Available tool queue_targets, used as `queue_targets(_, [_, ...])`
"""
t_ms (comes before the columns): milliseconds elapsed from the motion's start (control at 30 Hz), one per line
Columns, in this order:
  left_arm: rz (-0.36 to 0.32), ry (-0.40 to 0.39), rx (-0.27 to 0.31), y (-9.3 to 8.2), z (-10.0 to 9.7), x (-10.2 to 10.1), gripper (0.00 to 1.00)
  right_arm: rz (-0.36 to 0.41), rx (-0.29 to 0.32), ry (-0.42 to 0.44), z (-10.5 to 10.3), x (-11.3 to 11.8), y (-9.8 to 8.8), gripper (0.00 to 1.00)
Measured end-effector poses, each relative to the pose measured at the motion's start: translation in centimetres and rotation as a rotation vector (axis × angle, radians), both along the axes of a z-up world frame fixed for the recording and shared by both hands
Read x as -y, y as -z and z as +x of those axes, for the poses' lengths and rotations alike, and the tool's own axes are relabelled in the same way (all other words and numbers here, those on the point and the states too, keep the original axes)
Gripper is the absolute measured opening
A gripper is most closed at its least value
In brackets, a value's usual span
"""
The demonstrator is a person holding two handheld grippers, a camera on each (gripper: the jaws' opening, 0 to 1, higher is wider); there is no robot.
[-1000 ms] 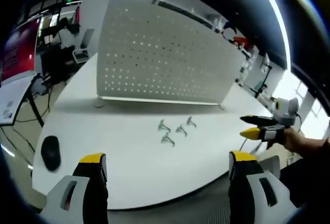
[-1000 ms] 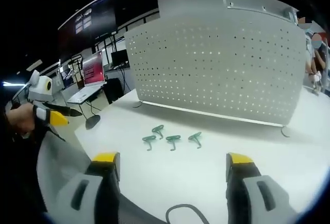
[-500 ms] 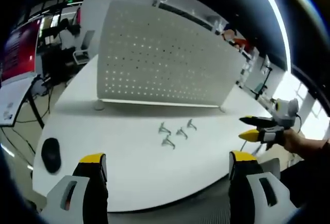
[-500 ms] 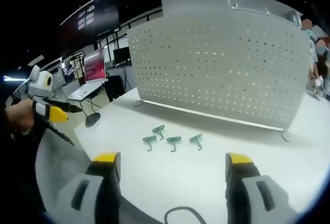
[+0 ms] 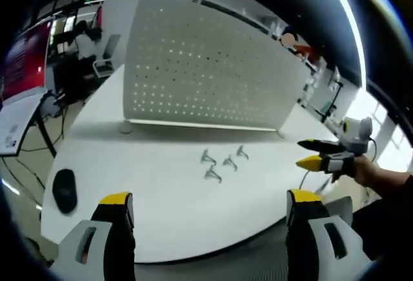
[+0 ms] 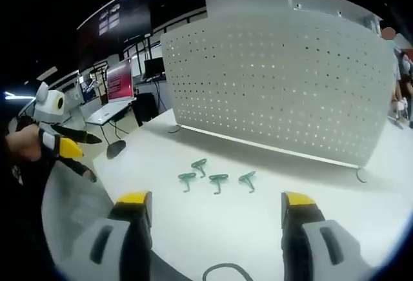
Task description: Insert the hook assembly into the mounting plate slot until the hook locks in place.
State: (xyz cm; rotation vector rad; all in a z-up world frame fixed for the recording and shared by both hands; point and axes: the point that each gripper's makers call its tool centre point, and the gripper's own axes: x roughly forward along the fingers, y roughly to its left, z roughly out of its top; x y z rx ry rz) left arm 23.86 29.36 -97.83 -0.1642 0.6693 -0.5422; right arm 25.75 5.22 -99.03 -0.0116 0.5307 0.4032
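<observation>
Left gripper view: barely anything moved vs a sec ago, just slight drift. Four hooks (image 5: pixel 222 163) lie on the bench (image 5: pixel 161 197) in front of the pegboard (image 5: pixel 206 74), untouched. Both grippers' jaws spread wide, empty, so pickup hasn't started imo.

left gripper (image 5: pixel 205 207) — jaws apart, right gripper (image 6: pixel 216 203) — likewise

Matt white perforated metal mounting plate (image 6: pixel 277 81) stands on a smooth white table (image 6: pixel 258 223) beside small metal hooks (image 6: pixel 217 180).
</observation>
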Motion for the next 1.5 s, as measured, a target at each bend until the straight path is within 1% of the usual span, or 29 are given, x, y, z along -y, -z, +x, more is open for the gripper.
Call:
queue_targets(167, [0.001, -0.004, 0.002, -0.1, 0.3, -0.1, 1.0, 0.001, 0.006, -0.004, 0.6, -0.1, -0.2, 0.79])
queue_targets(233, [0.006, 0.001, 0.014, -0.2, 0.5, 0.0, 1.0, 0.002, 0.007, -0.001, 0.8, 0.0, -0.2, 0.79])
queue_targets(367, [0.006, 0.006, 0.004, 0.0, 0.6, 0.2, 1.0, 0.007, 0.001, 0.008, 0.8, 0.3, 0.0, 0.79])
queue_targets(467, [0.006, 0.011, -0.001, 0.1, 0.6, 0.5, 1.0, -0.006, 0.012, 0.016, 0.9, 0.6, 0.1, 0.79])
queue_targets(667, [0.014, 0.027, -0.025, 0.9, 0.4, 0.9, 1.0, 0.002, -0.01, 0.015, 1.1, 0.9, 1.1, 0.76])
queue_targets(867, [0.021, 0.036, -0.038, 1.3, 0.4, 1.1, 1.0, -0.024, -0.008, -0.018, 2.2, 0.4, 2.1, 0.66])
queue_targets(967, [0.025, 0.04, -0.042, 1.4, 0.5, 1.1, 1.0, -0.031, -0.009, -0.044, 2.6, -0.2, 2.7, 0.58])
queue_targets(1000, [0.026, 0.039, -0.044, 1.4, 0.6, 1.1, 1.0, -0.033, -0.011, -0.059, 2.9, -0.6, 2.9, 0.53])
queue_targets(1100, [0.03, 0.039, -0.049, 1.5, 0.7, 0.9, 1.0, -0.049, -0.026, -0.088, 3.5, -1.2, 4.0, 0.44])
queue_targets(1267, [0.031, 0.034, -0.055, 1.7, 0.9, 0.7, 1.0, -0.059, -0.041, -0.127, 4.9, -2.3, 5.5, 0.38])
queue_targets(1300, [0.031, 0.033, -0.056, 1.7, 0.9, 0.6, 1.0, -0.072, -0.045, -0.147, 5.3, -2.6, 6.0, 0.37])
queue_targets(1400, [0.03, 0.028, -0.064, 2.0, 0.9, 0.4, 1.0, -0.089, -0.038, -0.175, 6.1, -3.4, 6.6, 0.33])
queue_targets(1500, [0.029, 0.023, -0.074, 2.3, 1.0, 0.2, 1.0, -0.127, -0.069, -0.217, 7.1, -4.1, 8.4, 0.29])
